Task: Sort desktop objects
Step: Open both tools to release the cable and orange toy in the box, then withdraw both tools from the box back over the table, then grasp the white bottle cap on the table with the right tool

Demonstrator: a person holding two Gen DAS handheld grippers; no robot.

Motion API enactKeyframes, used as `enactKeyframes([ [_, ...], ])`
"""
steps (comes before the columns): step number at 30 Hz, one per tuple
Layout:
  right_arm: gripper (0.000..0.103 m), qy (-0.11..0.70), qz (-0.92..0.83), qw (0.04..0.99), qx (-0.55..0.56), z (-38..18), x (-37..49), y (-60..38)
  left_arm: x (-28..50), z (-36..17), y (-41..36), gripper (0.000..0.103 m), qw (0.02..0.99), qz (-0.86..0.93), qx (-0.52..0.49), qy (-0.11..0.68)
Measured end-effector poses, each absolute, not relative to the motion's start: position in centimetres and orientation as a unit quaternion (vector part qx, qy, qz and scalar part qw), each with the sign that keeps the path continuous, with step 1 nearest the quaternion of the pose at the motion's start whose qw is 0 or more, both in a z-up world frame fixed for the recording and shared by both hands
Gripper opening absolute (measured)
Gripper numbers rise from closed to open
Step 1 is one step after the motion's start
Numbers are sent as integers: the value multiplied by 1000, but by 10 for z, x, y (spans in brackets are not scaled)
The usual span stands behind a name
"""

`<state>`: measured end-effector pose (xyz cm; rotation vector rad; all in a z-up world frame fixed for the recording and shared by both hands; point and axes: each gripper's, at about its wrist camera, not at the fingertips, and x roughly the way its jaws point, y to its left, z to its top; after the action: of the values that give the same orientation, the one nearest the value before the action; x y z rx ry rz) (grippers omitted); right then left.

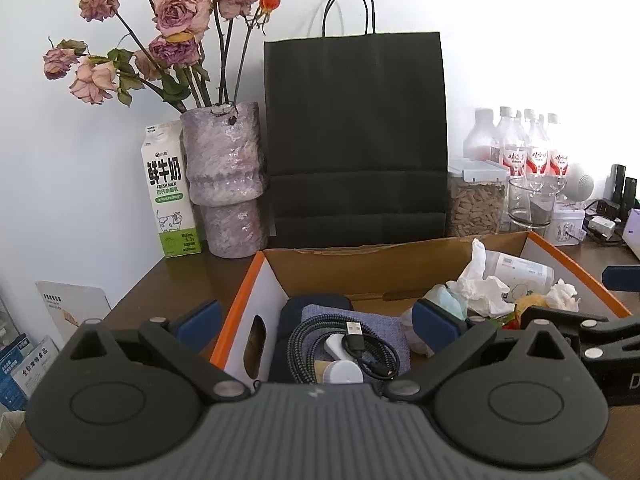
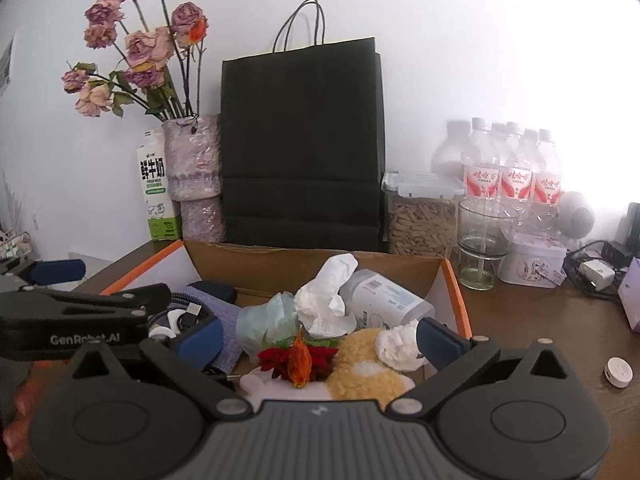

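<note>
White wall and a dark wooden desk [image 2: 540, 320] frame your work: both grippers hover over the near edge of an orange-rimmed cardboard box [image 1: 280, 276], its contents split between cables and litter.

Your left gripper [image 1: 316, 318] stands with fingers spread wide and nothing between the pads; just ahead of its fingertips lies the coiled braided USB cable [image 1: 316, 340], its plug pointing up and away from you, with a white earbud case [image 1: 343, 371] touching the coil.

Your right gripper [image 2: 320, 334] is likewise spread wide and empty, its fingers flanking a dried red flower [image 2: 298, 358], a tan plush toy [image 2: 360, 368] and crumpled tissues [image 2: 326, 300]. Beyond them a white bottle [image 2: 386, 300] lies on its side, long axis running from near your right finger toward far left.

One risk: the two grippers sit close together, so a sideways reach could knock them or snag the cable loop and drag the case along.
</note>
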<state>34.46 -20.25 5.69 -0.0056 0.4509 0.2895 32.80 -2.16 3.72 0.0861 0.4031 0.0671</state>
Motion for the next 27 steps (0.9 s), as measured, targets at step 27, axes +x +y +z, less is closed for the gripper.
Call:
enactKeyframes([
  [27,103,277,141,950,-29,26,248,-178,235,17,30,103,972,62,6,227],
])
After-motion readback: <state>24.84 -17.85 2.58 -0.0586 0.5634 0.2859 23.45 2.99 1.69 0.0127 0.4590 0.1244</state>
